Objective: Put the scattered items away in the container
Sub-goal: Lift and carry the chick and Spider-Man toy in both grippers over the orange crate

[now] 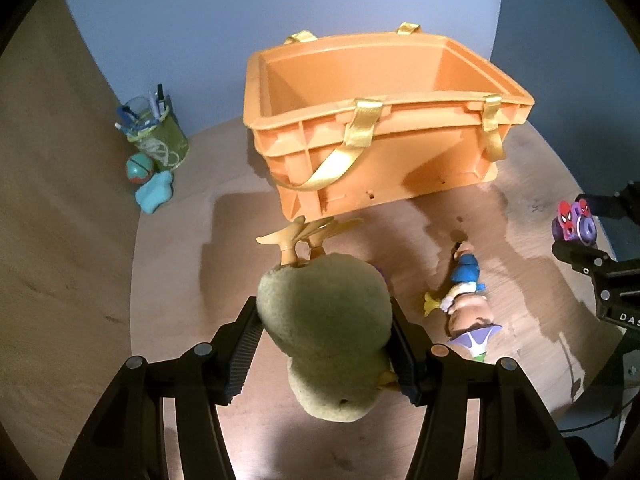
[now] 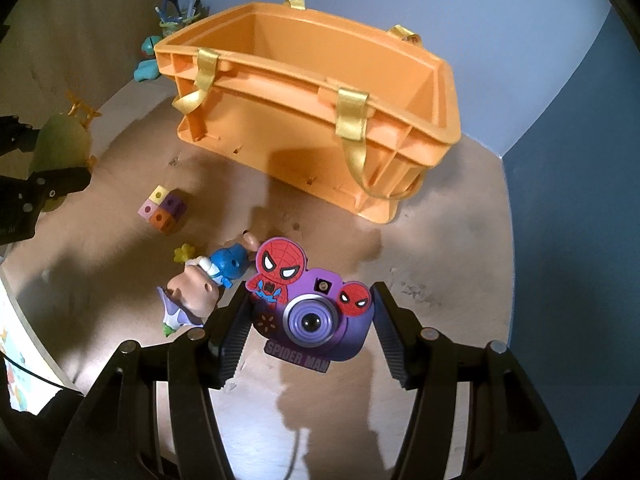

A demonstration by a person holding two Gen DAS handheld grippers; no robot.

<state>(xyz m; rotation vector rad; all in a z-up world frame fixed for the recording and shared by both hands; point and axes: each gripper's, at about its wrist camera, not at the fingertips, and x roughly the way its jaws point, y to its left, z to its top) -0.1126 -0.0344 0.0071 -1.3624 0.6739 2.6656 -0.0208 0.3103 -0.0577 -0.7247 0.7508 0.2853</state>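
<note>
Evidently for carrying to the orange crate (image 1: 384, 128) at upper centre, left gripper (image 1: 324, 344) jaws clamp a plush duck (image 1: 324, 320), right gripper (image 2: 310, 328) jaws a toy camera (image 2: 316, 316).

Round wooden tabletop (image 1: 168, 288), brown, scuffed and stained, shadows with hard edges lying across it. Blue wall (image 1: 248, 12) behind; darker blue wall (image 2: 580, 208) at right, the two meeting in a corner. Wood-grain panel (image 1: 52, 184) at left. Light bright from above, glare on the wood
</note>
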